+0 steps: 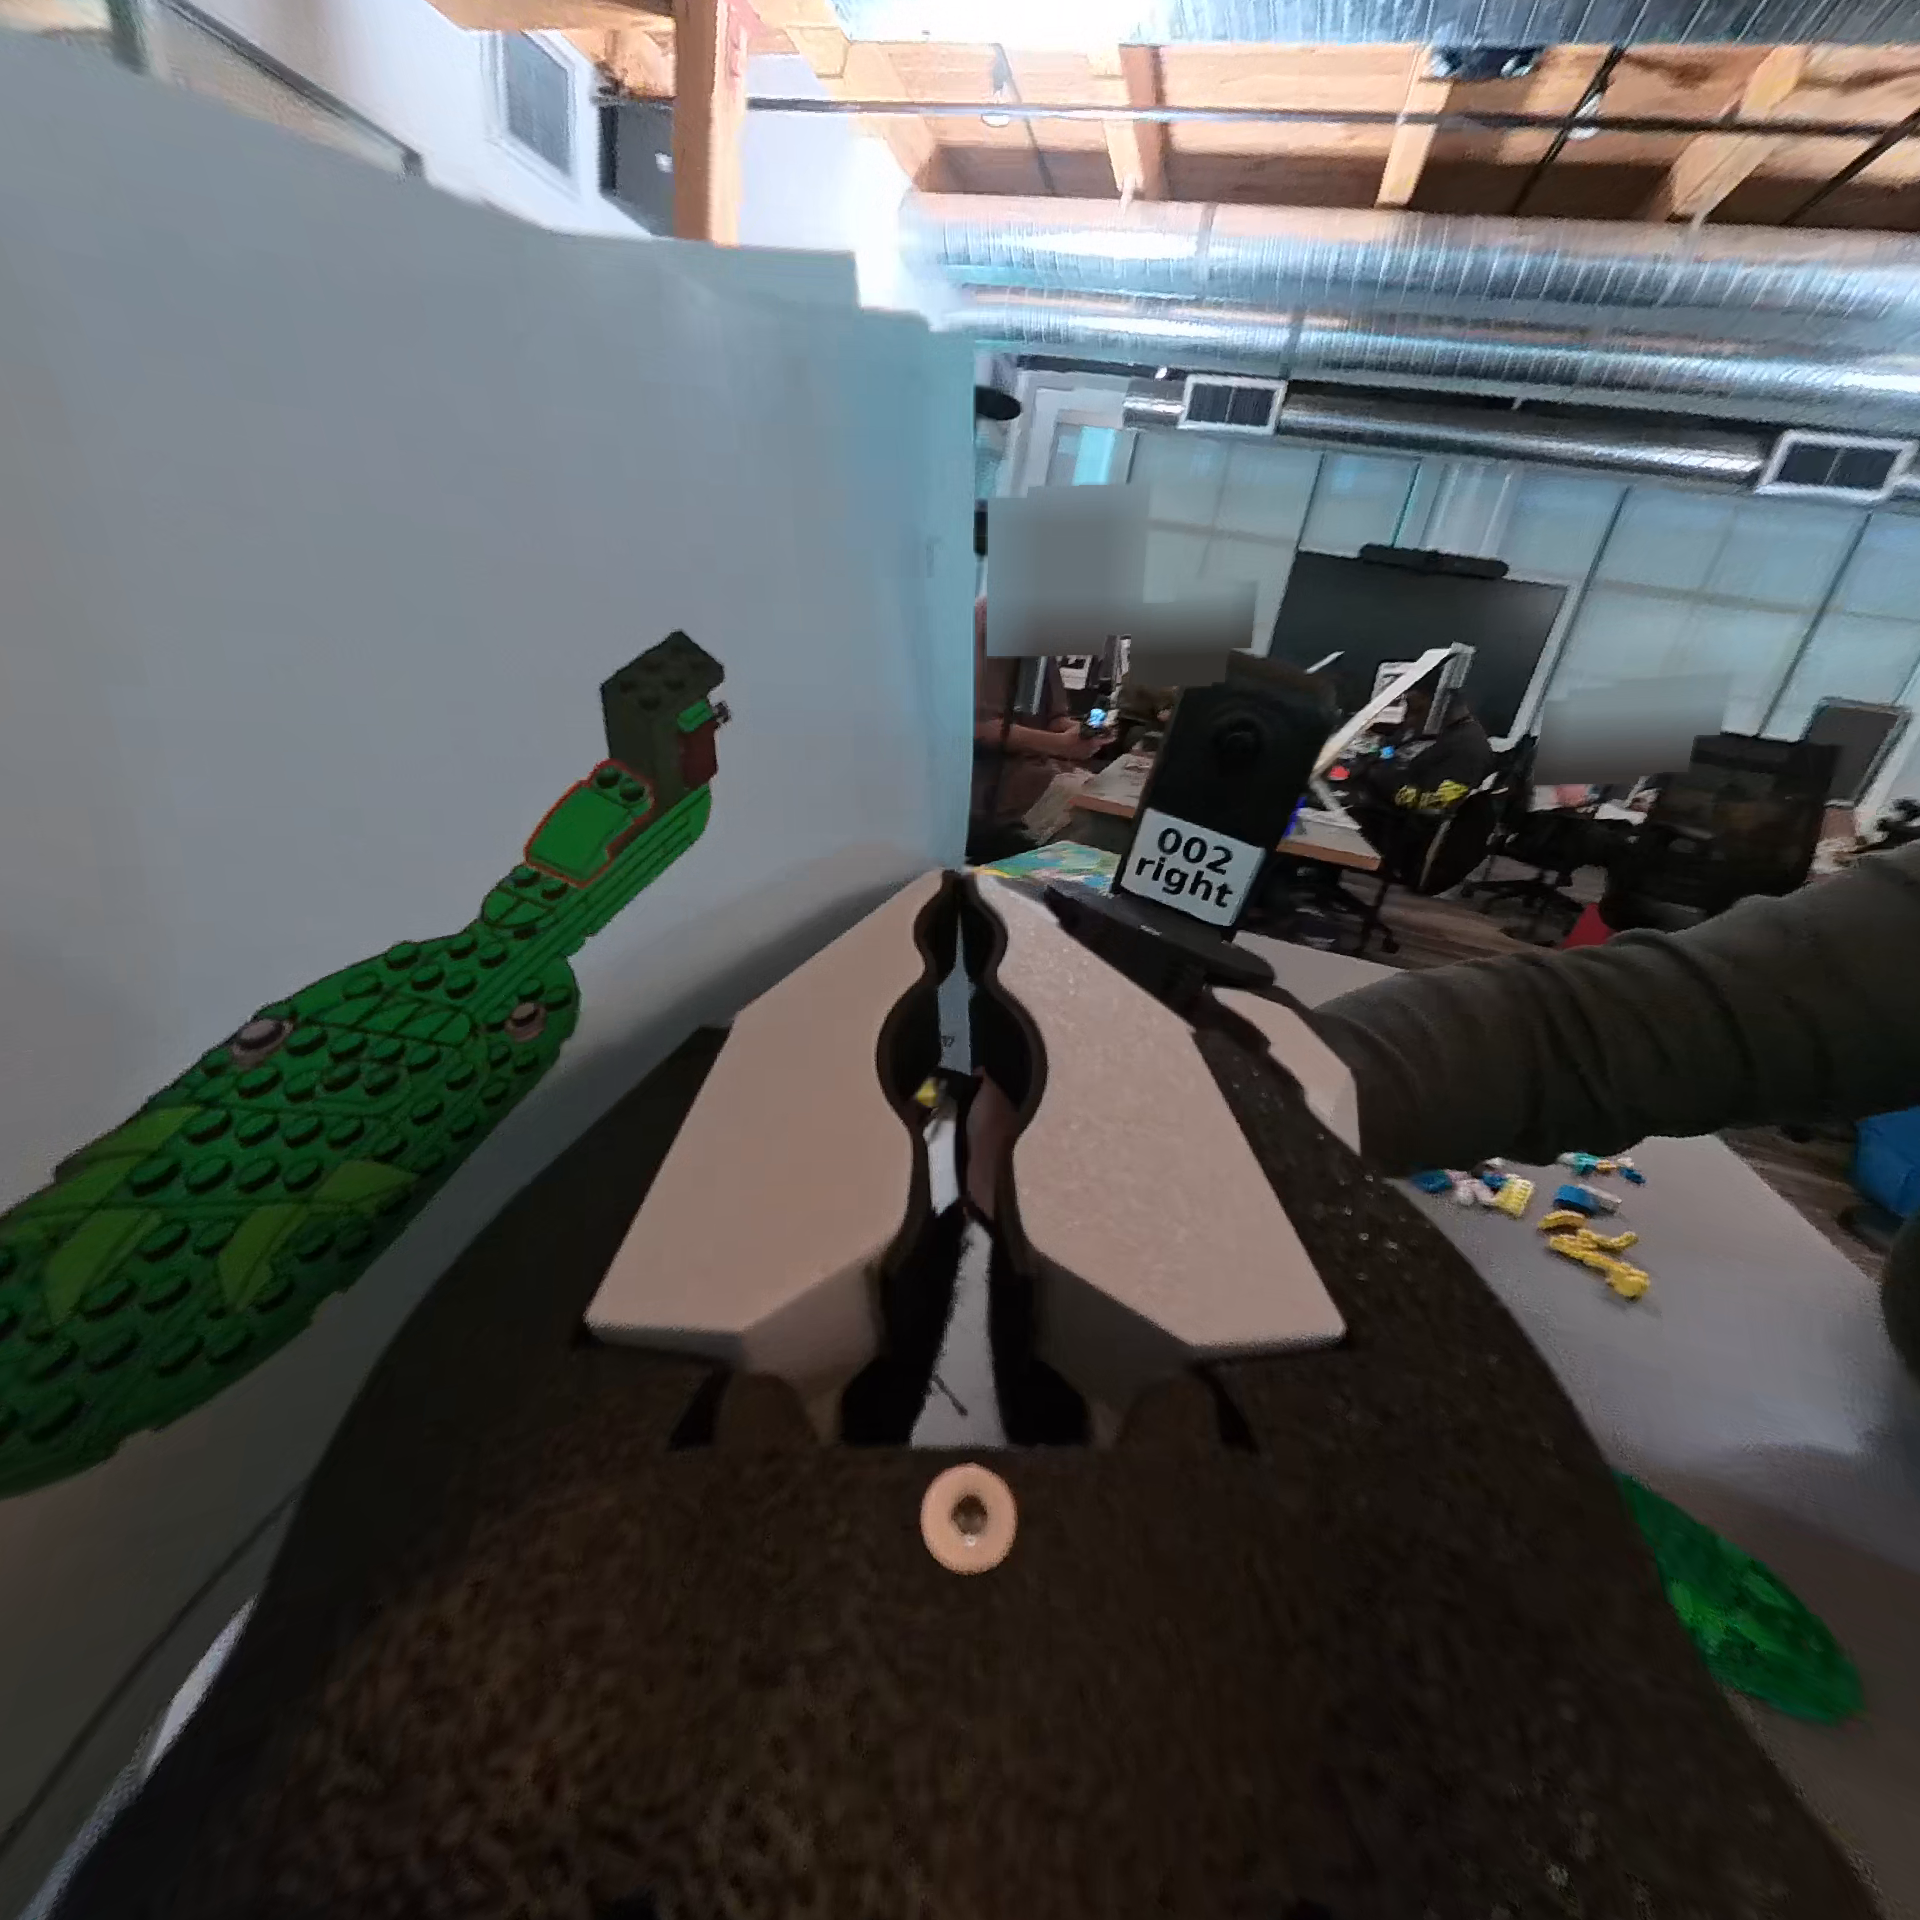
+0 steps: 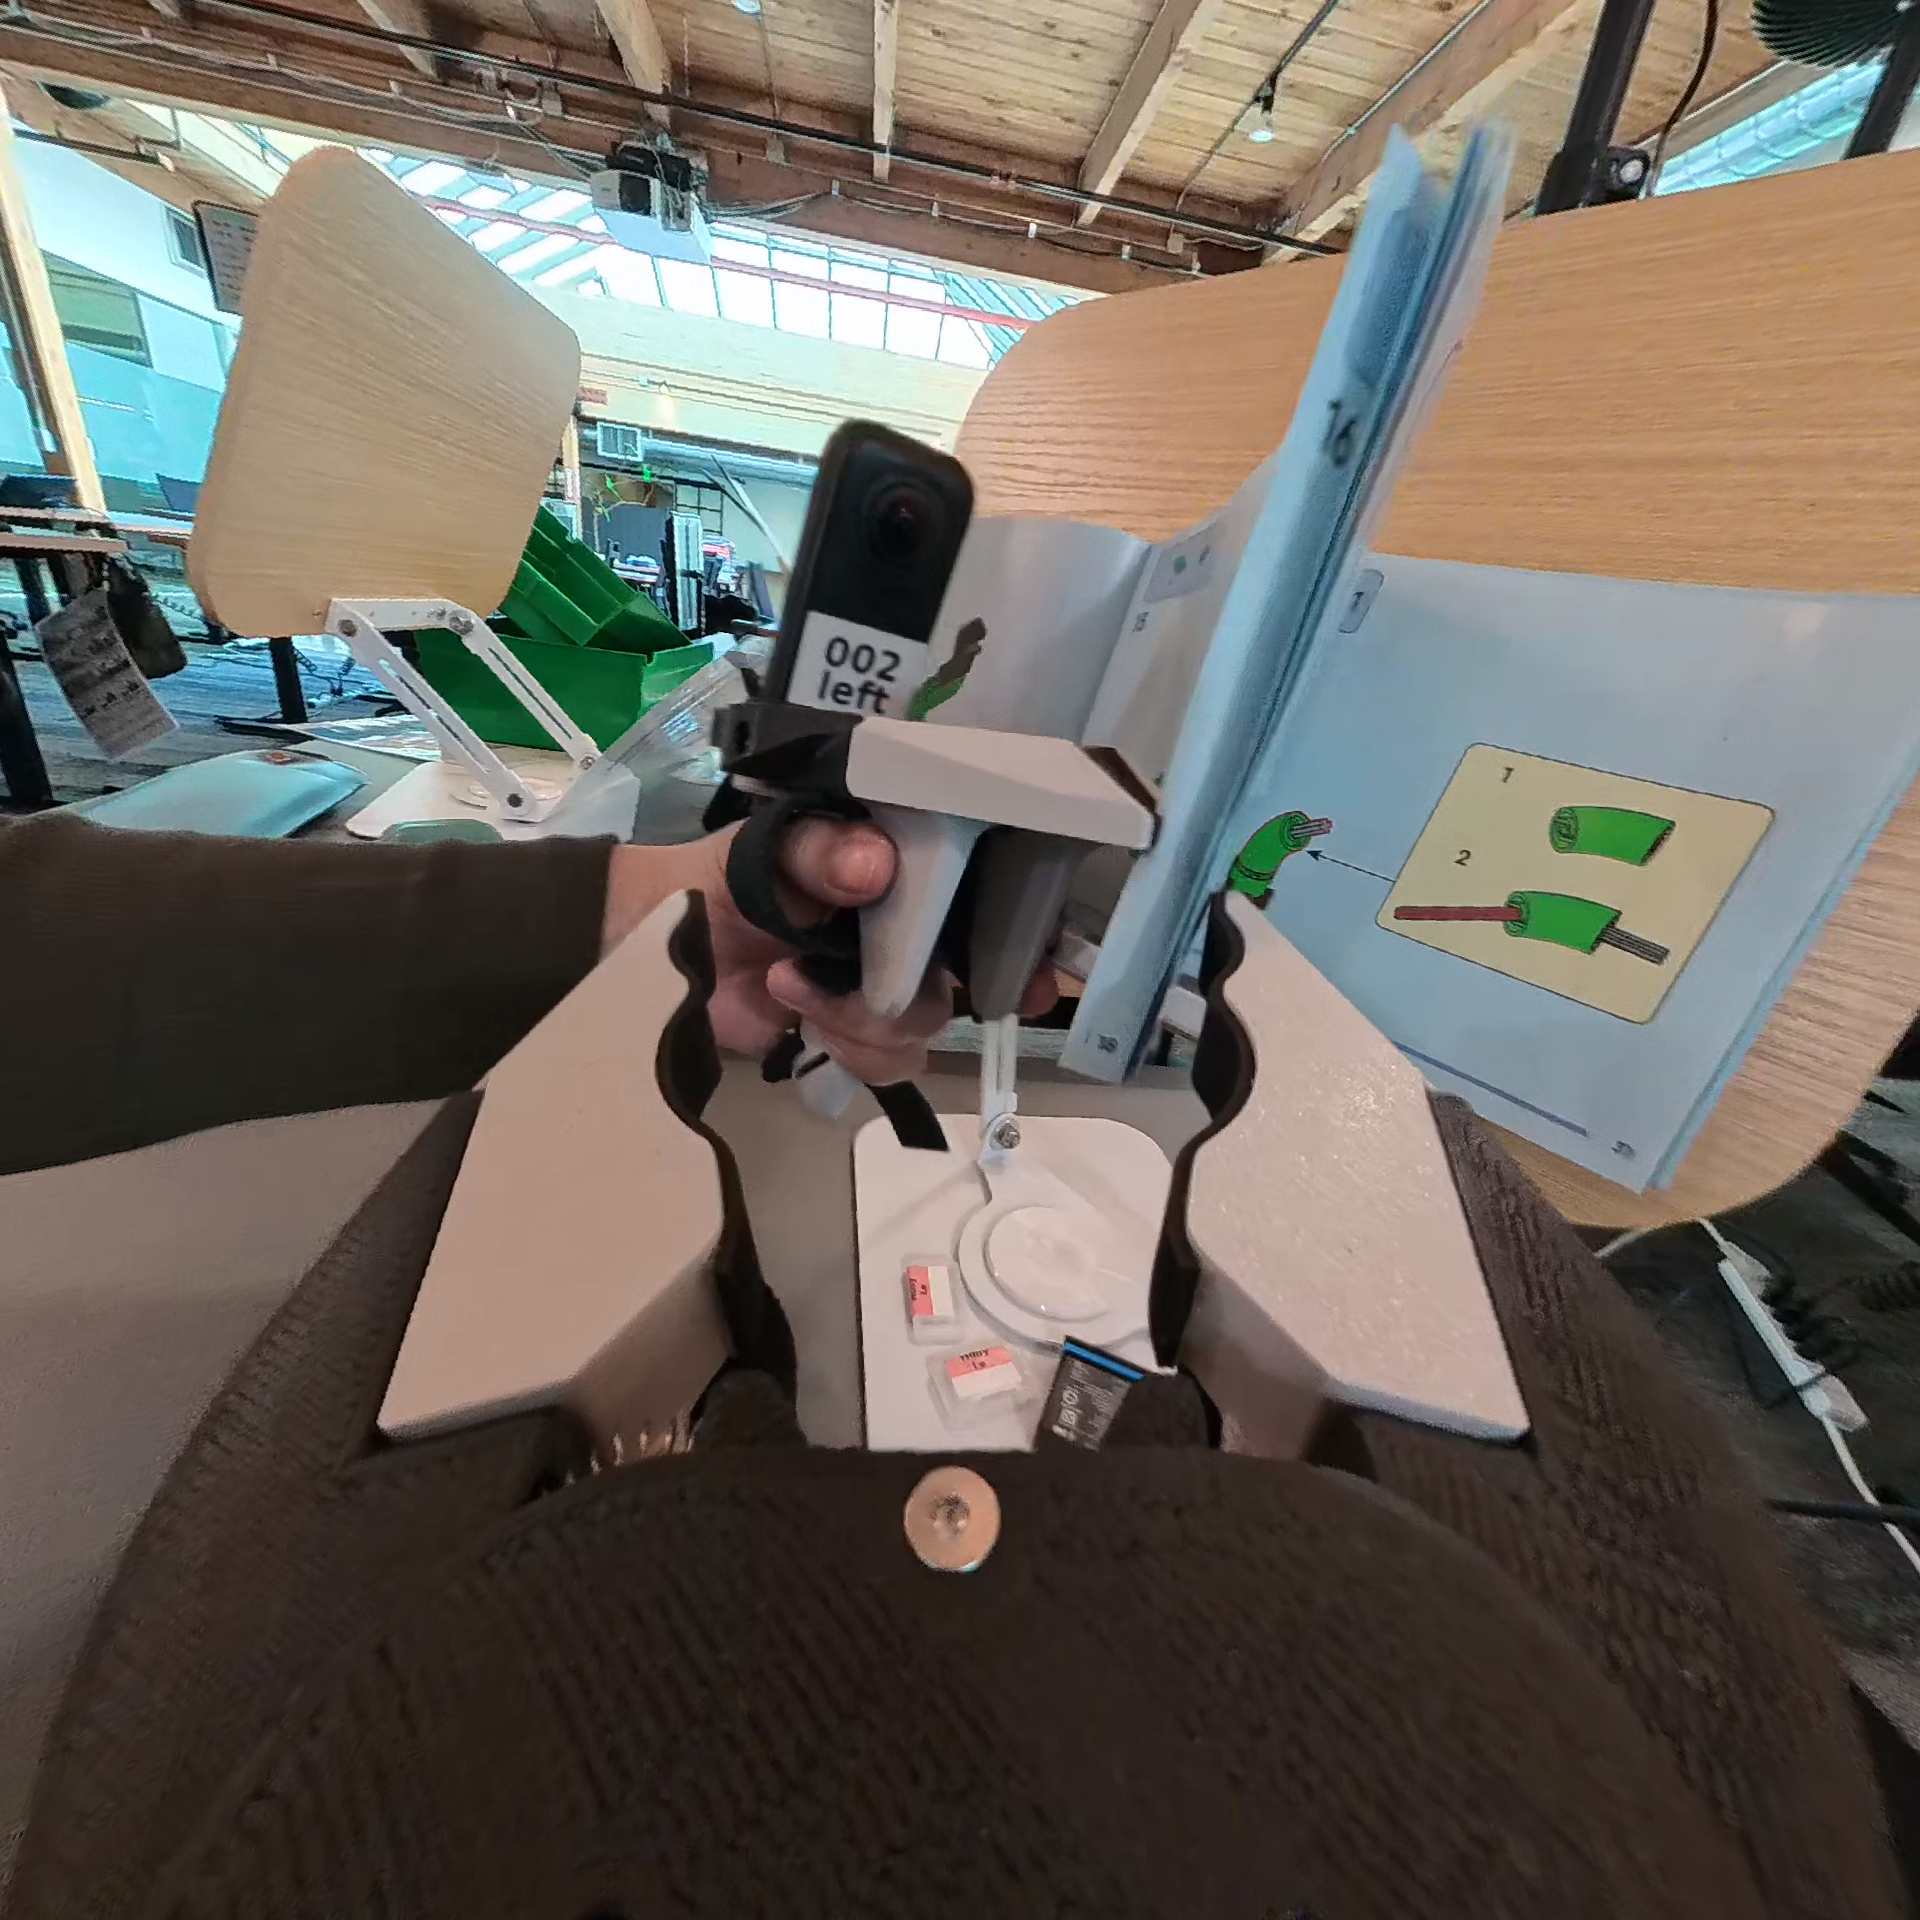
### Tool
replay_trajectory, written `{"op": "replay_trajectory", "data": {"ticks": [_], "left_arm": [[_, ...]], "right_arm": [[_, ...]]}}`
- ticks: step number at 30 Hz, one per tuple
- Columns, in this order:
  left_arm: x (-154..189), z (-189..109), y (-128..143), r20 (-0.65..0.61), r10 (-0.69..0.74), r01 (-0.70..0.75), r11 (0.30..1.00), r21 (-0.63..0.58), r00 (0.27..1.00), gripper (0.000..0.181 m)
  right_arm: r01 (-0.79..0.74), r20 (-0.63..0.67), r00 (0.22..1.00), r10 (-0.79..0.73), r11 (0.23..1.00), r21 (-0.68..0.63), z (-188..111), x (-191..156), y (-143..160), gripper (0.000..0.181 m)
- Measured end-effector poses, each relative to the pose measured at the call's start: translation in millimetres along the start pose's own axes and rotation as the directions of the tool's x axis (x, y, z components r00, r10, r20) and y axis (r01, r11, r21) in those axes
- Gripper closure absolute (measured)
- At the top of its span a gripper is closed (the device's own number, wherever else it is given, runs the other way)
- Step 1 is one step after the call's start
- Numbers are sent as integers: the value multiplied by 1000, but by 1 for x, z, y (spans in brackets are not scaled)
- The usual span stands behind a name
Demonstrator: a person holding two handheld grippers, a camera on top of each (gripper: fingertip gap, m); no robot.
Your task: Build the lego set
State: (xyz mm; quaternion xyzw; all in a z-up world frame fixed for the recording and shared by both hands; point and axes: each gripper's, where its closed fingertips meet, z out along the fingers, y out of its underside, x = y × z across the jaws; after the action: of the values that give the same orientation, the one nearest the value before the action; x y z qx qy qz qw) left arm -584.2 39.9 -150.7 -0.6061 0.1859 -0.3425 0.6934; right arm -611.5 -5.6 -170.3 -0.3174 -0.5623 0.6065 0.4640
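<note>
The instruction booklet (image 2: 1621, 831) stands open on a wooden stand (image 2: 1662, 395). One page (image 1: 416, 623) with a green Lego leaf drawing stands upright, and its edge also shows in the right wrist view (image 2: 1340, 582). My left gripper (image 1: 958, 896) is shut on the edge of that page; a thin white strip shows between its fingers. It also shows in the right wrist view (image 2: 1127, 810), held by a hand. My right gripper (image 2: 956, 925) is open and empty, its fingers (image 2: 582, 1164) either side of the stand's white base (image 2: 1101, 1174).
Loose yellow, blue and white Lego pieces (image 1: 1569, 1221) lie on the grey table, with a green Lego plate (image 1: 1745, 1631) nearer. A second wooden stand (image 2: 384, 395) and green bins (image 2: 592, 665) stand to the left. Small clear cases (image 2: 930, 1294) and a dark battery lie on the base. My hands' fingertips stand some 5 cm from each other.
</note>
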Motion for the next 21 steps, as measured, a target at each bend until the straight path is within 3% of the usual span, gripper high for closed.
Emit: {"op": "replay_trajectory", "data": {"ticks": [4,8,11,15,17,21], "left_arm": [[-6,-17,-2,130,62,-60,998,-20,990,181],[-9,-51,-17,268,74,-84,996,28,961,181],[-6,-76,-30,326,61,-89,993,71,944,181],[-2,-115,-39,435,88,-120,992,48,896,181],[1,-144,-46,511,95,-141,989,52,854,181],[-4,-216,-61,713,63,-178,980,88,698,181]], "right_arm": [[31,-171,985,-38,999,-41,-12,27,6,92],[110,-412,901,-135,990,-82,-34,59,5,94],[172,-485,855,-184,983,-69,-41,62,-5,101],[234,-532,806,-261,965,-119,-39,60,-10,134],[218,-503,820,-273,962,-167,-26,56,-2,149],[182,-453,850,-268,957,-225,12,45,9,181]]}}
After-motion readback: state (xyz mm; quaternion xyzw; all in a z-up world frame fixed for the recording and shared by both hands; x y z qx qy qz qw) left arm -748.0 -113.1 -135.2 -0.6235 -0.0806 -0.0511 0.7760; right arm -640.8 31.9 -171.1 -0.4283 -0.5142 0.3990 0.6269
